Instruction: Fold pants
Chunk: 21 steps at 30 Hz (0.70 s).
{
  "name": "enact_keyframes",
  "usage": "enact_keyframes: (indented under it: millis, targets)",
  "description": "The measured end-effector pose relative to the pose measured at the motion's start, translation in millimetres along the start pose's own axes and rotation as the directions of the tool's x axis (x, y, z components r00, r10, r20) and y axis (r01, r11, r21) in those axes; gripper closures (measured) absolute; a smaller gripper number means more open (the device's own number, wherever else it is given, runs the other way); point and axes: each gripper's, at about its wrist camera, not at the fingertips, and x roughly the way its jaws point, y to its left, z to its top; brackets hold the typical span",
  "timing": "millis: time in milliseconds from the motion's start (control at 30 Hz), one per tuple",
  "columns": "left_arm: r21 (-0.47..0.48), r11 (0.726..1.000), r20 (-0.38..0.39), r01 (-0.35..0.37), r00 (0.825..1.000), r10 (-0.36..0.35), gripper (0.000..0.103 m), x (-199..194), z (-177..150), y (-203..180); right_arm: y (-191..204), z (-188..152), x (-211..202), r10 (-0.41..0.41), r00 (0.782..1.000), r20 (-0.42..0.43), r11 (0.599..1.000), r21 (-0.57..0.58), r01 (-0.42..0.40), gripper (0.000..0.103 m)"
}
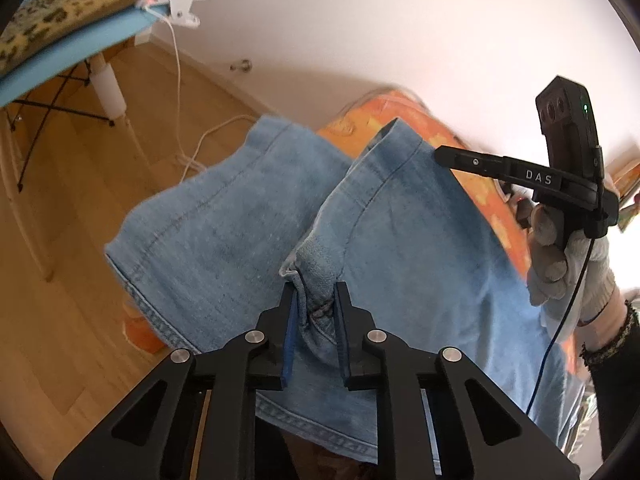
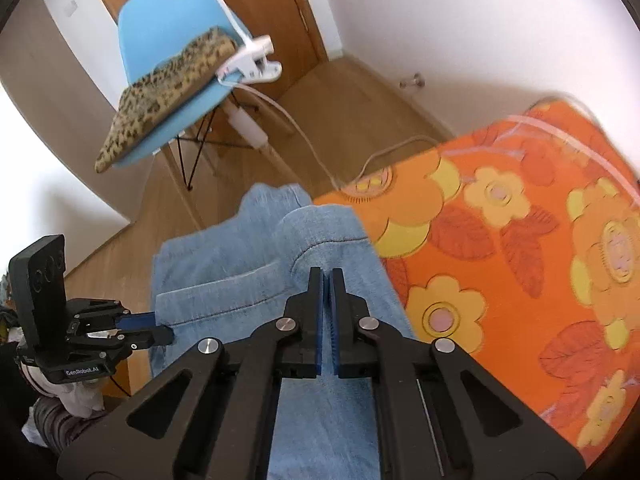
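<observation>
Light blue denim pants (image 1: 248,216) hang spread between my two grippers, above the edge of an orange flowered bed (image 2: 520,240). My left gripper (image 1: 314,292) is shut on a bunched fold of the pants at the crotch seam. My right gripper (image 2: 326,276) is shut on the pants' (image 2: 248,264) edge near a pocket seam. In the left wrist view the right gripper (image 1: 444,156) reaches in from the right at a hem. In the right wrist view the left gripper (image 2: 168,330) pinches the denim's left edge. Both leg hems point away from me.
A blue chair (image 2: 168,20) with a leopard-print cushion (image 2: 168,84) and a white clip-on lamp (image 2: 256,60) stands on the wooden floor (image 1: 80,280) to the left. A white cable (image 2: 320,160) runs across the floor to the bed. A white wall (image 1: 400,20) is behind.
</observation>
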Motion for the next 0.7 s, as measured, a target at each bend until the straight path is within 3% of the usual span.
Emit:
enact_keyframes:
  millis: [300, 400, 467, 567, 633, 700]
  targets:
    - [0.013, 0.999, 0.064, 0.032, 0.997, -0.033, 0.089, -29.4, 3.5, 7.0, 29.1, 37.8, -31.5, -0.038, 0.991, 0.126, 0.998, -0.034, 0.043, 0.103]
    - [0.001, 0.999, 0.050, 0.035, 0.998, -0.035, 0.089, -23.7, 0.2, 11.5, 46.1, 51.3, -20.5, 0.009, 0.997, 0.082, 0.997, -0.082, -0.003, 0.103]
    - [0.006, 1.000, 0.031, 0.027, 0.999, -0.027, 0.089, -17.0, -4.3, 14.1, 51.8, 50.0, -9.0, -0.016, 0.999, 0.035, 0.994, -0.110, 0.020, 0.103]
    - [-0.008, 1.000, 0.002, 0.029, 1.000, -0.029, 0.089, -7.8, -10.1, 19.7, 35.6, 39.4, 12.6, -0.010, 0.998, -0.067, 0.998, -0.059, 0.006, 0.086]
    - [-0.010, 1.000, -0.007, 0.026, 1.000, -0.026, 0.090, -5.6, -11.2, 21.6, 20.5, 28.6, 24.2, -0.042, 0.995, -0.091, 0.998, -0.045, 0.038, 0.081]
    - [-0.005, 1.000, -0.015, 0.021, 1.000, -0.021, 0.090, -4.4, -12.8, 21.9, 8.1, 22.1, 33.9, -0.029, 0.993, -0.112, 0.999, -0.020, 0.027, 0.063]
